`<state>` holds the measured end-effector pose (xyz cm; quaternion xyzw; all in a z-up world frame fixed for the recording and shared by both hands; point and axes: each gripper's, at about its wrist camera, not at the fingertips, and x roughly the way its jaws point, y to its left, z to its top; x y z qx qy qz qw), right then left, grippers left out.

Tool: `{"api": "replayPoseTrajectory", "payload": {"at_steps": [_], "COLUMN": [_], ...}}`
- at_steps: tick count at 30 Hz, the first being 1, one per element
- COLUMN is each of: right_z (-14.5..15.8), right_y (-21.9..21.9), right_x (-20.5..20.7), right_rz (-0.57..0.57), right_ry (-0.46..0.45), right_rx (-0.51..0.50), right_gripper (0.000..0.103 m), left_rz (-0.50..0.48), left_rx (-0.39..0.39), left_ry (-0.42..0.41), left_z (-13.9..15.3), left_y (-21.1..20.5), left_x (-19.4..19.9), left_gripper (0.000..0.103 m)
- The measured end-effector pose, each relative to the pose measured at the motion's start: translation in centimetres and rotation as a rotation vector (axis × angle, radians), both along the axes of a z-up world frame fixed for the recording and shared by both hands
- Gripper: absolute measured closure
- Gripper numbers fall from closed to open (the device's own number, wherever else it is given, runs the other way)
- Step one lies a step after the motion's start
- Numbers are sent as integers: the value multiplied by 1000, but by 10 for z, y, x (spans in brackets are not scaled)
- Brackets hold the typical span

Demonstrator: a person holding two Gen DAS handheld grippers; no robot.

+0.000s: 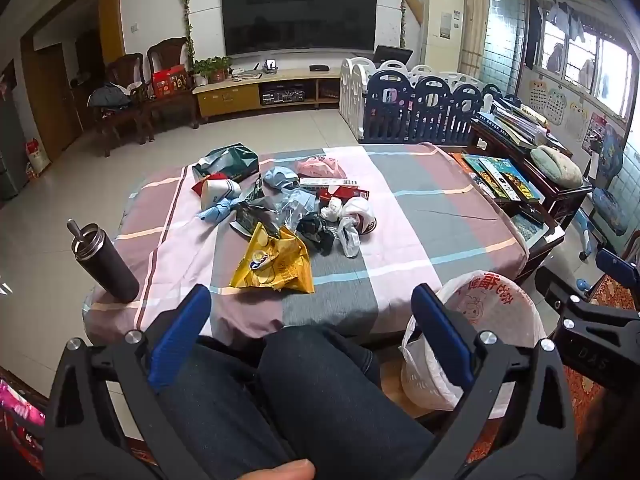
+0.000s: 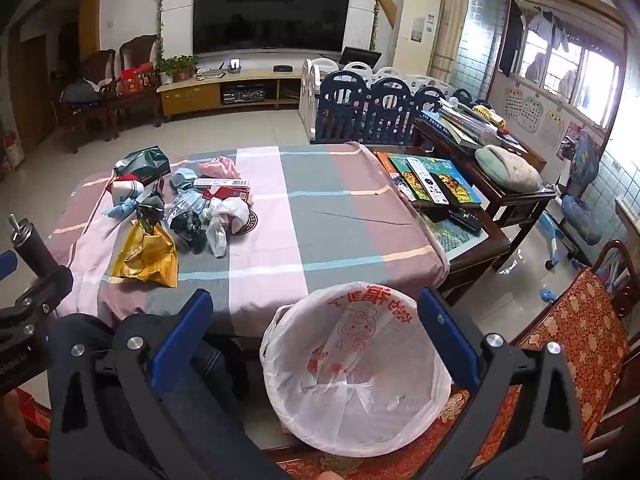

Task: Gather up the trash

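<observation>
A person sits at a low table covered with a checked cloth of pink, grey and mauve, knees in dark trousers showing below the left gripper. Both tools are tilted downward. The fingers of the left gripper stand wide apart with nothing between them; they hang over the person's lap, short of the table's near edge. The right gripper likewise has its fingers spread wide and empty, and it hangs over a trash bin lined with a white plastic bag printed in red. The bin sits just beside the person's right knee, near the table's near edge.

The trash lies in a loose heap on the far left part of the cloth, well apart from both grippers. Nearest the person is a crumpled yellow snack bag. Behind it lie a black wrapper, clear and white plastic bags, a red box, pale blue scraps, a white cup, a pink bag and a dark green bag at the far corner.

A dark bottle with a metal lid stands at the table's left near corner. To the right, a wooden side table carries books and a remote control.
</observation>
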<state>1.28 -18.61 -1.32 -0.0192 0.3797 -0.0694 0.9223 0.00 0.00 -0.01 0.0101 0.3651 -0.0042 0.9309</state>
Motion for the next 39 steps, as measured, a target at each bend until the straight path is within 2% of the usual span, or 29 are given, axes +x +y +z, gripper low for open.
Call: {"api": "replayPoseTrajectory", "payload": {"at_steps": [39], "right_z": [-1], "right_y": [-2], "right_x": [-3], "right_rz": [-25], "right_ry": [-4], "right_rx": [12], "right_gripper": [3], "left_rz": [5], "left_rx": [-6], "left_ry": [12], "left_z": [-3], "left_y": [2], "left_x": [2], "left_gripper": [3]}}
